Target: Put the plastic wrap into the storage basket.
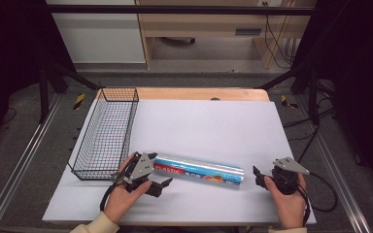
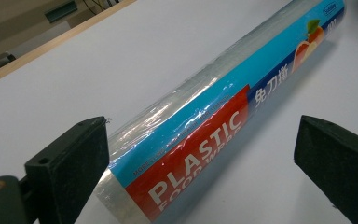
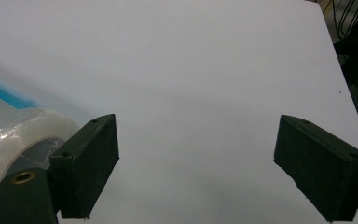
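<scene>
Left gripper (image 2: 200, 154) open astride food-wrap roll (image 2: 223, 112); right gripper (image 3: 196, 158) open. Risk: round roll rolling away.

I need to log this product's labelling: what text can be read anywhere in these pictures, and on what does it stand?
"PLASTIC FOOD WRAP": white capitals on the red panel of the roll of food wrap.
"免刀撕": white characters on the roll's blue band.
"PLASTIC": legible on the same roll in the high view.
Small white line along the red panel's top edge: too small to read.
Small oval logo at the roll's far end: too blurred to read.
</scene>
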The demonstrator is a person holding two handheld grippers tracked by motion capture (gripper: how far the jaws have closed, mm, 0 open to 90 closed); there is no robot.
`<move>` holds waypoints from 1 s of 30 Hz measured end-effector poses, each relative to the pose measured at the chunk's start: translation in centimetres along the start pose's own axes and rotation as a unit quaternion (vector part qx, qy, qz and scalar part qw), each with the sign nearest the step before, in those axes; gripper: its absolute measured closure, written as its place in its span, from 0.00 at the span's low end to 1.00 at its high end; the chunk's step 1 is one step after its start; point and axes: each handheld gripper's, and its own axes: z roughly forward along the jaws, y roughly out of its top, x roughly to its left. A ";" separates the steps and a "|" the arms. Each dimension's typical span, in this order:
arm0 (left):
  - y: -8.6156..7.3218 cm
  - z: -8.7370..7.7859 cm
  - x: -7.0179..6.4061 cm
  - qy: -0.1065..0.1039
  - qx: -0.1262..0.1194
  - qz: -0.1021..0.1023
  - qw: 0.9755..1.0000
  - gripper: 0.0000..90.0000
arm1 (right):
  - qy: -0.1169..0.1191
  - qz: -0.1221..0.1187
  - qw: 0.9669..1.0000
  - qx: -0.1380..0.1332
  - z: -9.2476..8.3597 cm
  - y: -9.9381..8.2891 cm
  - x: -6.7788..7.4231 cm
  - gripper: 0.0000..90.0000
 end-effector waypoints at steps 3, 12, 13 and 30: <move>0.0 0.0 0.0 -0.002 0.000 -0.001 1.000 0.04 | 0.001 -0.003 1.000 0.000 0.0 0.0 0.1 0.15; -0.1 0.0 0.0 -0.008 0.002 0.003 1.000 0.04 | 0.002 -0.023 1.000 0.006 0.0 0.3 0.5 0.12; -0.1 0.0 0.0 -0.009 0.001 0.002 1.000 0.04 | 0.002 -0.025 1.000 0.007 0.0 0.3 0.6 0.12; 0.0 -1.0 0.2 -0.021 -0.002 0.008 1.000 0.04 | 0.075 -0.160 0.984 0.001 -1.1 4.2 4.6 0.08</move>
